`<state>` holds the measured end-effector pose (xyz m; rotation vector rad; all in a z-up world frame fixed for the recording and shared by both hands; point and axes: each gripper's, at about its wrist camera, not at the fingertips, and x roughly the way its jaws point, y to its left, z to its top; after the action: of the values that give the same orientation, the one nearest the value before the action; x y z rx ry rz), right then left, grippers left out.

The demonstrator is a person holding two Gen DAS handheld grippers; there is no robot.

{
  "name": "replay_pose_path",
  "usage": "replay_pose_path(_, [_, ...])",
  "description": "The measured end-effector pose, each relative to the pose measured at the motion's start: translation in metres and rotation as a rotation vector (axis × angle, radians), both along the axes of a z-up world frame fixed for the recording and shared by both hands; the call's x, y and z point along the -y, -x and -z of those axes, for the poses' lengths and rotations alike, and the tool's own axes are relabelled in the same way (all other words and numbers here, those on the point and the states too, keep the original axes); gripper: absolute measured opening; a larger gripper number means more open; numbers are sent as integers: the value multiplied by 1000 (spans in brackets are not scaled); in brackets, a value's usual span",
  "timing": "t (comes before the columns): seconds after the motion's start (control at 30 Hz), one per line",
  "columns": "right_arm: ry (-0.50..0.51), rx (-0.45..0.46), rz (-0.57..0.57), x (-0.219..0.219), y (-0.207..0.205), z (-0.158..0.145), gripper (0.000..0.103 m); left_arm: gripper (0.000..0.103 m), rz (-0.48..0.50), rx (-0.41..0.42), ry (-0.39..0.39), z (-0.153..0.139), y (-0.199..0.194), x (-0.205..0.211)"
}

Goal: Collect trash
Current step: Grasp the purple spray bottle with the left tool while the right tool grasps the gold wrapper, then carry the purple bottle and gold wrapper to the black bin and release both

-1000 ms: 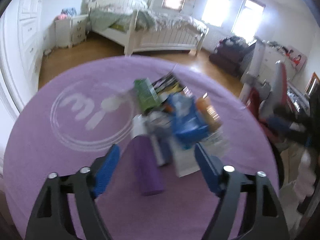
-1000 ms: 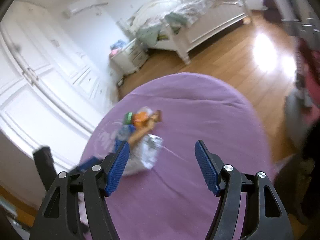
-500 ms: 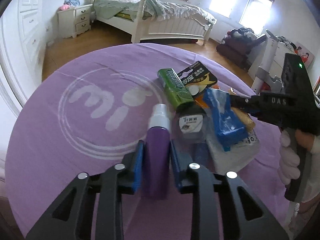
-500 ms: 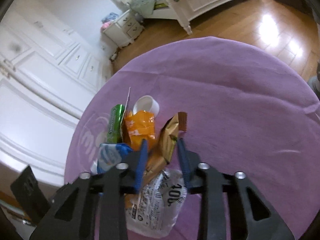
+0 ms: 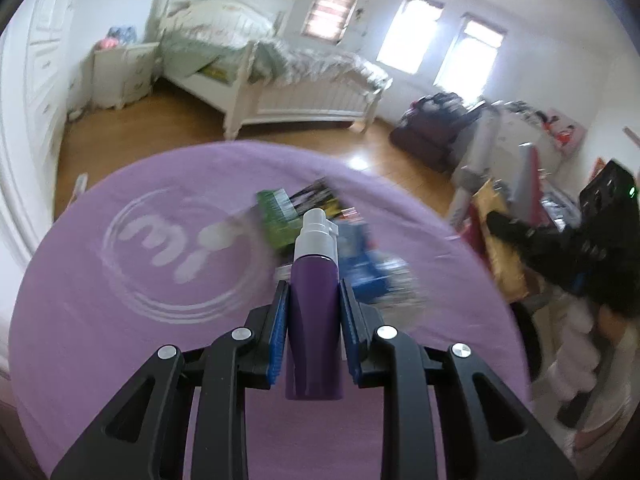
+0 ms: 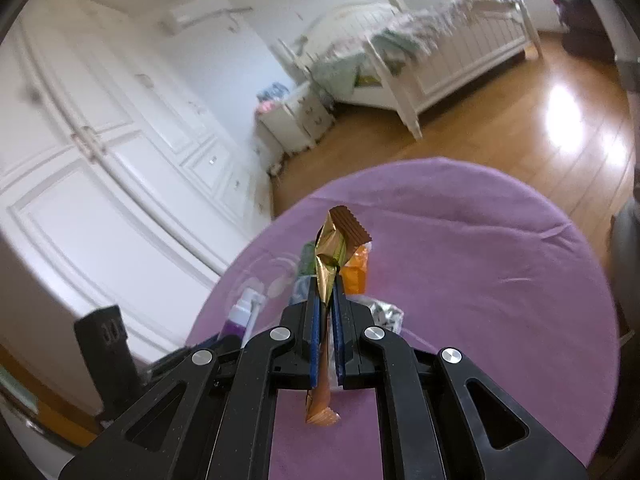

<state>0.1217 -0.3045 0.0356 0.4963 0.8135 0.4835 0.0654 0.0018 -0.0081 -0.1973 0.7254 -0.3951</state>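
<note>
My left gripper (image 5: 313, 292) is shut on a purple spray bottle (image 5: 314, 304) with a white nozzle and holds it above the round purple table (image 5: 120, 320). My right gripper (image 6: 326, 290) is shut on a gold-brown snack wrapper (image 6: 334, 248) and holds it above the table (image 6: 500, 300). The trash pile lies behind: a green pack (image 5: 276, 216), a black-yellow packet (image 5: 318, 196), a blue wrapper (image 5: 366, 256). In the right wrist view an orange packet (image 6: 357, 272) and a clear bag (image 6: 384, 314) lie under the wrapper. The bottle also shows there (image 6: 240, 316).
The table stands in a bedroom with a white bed (image 5: 288, 88), a nightstand (image 5: 120, 72) and white wardrobes (image 6: 100, 168). Wooden floor (image 6: 520, 128) surrounds the table. Clutter and a dark chair (image 5: 432, 136) stand at the right.
Both grippers have lifted their items off the table: the left raised the purple bottle, the right closed tighter on the gold wrapper and pulled it up from the pile.
</note>
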Motion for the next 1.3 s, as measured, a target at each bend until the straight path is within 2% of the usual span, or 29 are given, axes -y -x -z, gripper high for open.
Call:
replay_pose_path(0.13, [24, 53, 24, 20, 32, -13, 7, 25, 65, 78, 49, -24, 18, 39])
replay_pose_path(0.27, [33, 70, 78, 50, 58, -15, 7, 25, 139, 120, 84, -35, 30, 84])
replay_pose_path(0.57, [38, 102, 300, 167, 117, -15, 7, 25, 362, 74, 124, -30, 40, 216])
replay_pose_path(0.73, [70, 120, 421, 234, 150, -11, 7, 25, 464, 53, 111, -21, 43, 282])
replay_pose_path(0.9, [110, 92, 507, 286, 176, 11, 7, 25, 530, -18, 85, 4, 42, 334])
replay_pose_path(1.07, [113, 18, 572, 327, 190, 46, 7, 25, 562, -75, 70, 22, 38, 366])
replay_pose_path(1.3, [99, -62, 654, 357, 197, 84, 7, 25, 586, -139, 36, 48, 28, 399])
